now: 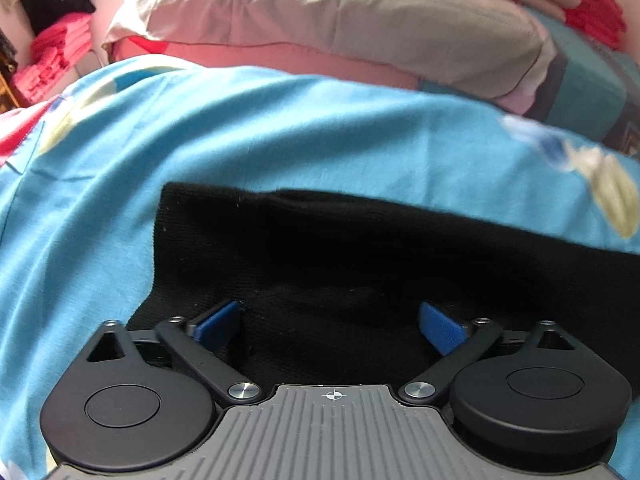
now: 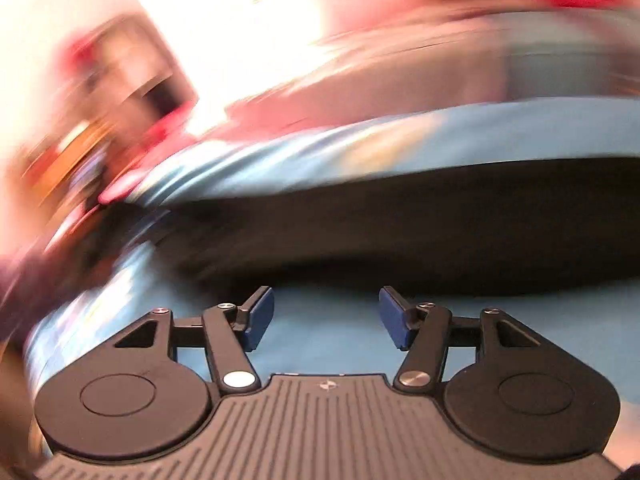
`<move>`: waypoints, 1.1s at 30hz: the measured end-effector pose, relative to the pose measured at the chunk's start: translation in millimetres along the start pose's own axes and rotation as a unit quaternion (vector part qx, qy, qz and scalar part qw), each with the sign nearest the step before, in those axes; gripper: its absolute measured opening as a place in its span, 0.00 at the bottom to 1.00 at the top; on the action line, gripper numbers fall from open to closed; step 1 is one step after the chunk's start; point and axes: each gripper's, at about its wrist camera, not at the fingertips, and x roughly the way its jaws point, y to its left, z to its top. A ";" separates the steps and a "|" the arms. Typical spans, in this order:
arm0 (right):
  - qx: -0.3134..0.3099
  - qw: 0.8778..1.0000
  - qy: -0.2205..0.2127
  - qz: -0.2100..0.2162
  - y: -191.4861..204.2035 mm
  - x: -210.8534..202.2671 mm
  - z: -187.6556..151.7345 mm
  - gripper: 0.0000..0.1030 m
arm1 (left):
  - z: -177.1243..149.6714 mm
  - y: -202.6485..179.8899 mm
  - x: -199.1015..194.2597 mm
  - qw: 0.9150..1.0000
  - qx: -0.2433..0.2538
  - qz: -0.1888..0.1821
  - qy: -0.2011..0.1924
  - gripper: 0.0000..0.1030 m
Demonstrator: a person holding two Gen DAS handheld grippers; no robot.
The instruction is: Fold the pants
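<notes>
Black pants [image 1: 360, 256] lie flat on a light blue bedsheet [image 1: 100, 184]. My left gripper [image 1: 331, 322] is open, its blue pads [image 1: 218, 320] spread wide just above the near part of the black cloth. In the right wrist view, which is strongly blurred, the pants [image 2: 420, 232] stretch as a dark band across the sheet [image 2: 328, 332]. My right gripper [image 2: 326, 316] is open and empty over bare sheet, a short way in front of the pants' near edge.
A beige pillow [image 1: 340, 20] lies at the far side of the bed on a pink cover [image 1: 280, 60]. Red and pink clothes [image 1: 52, 56] are piled at the far left, more red cloth [image 1: 592, 8] at the far right.
</notes>
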 end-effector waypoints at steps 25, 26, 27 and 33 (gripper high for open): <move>-0.015 0.967 0.129 0.218 18.0 154.2 26.4 0.52 | -5.7 1.3 2.0 1.000 0.021 -0.003 -0.018 1.00; -0.028 0.967 0.139 0.210 18.4 144.1 24.7 0.52 | -6.2 1.8 1.9 1.000 0.023 -0.003 -0.019 1.00; -0.026 0.971 0.141 0.193 13.5 131.9 25.9 0.51 | -6.9 2.3 1.4 0.999 0.024 -0.003 -0.021 1.00; 0.014 0.983 0.026 0.180 7.7 74.6 54.6 0.72 | -22.7 5.2 -19.2 0.998 0.042 -0.002 -0.054 1.00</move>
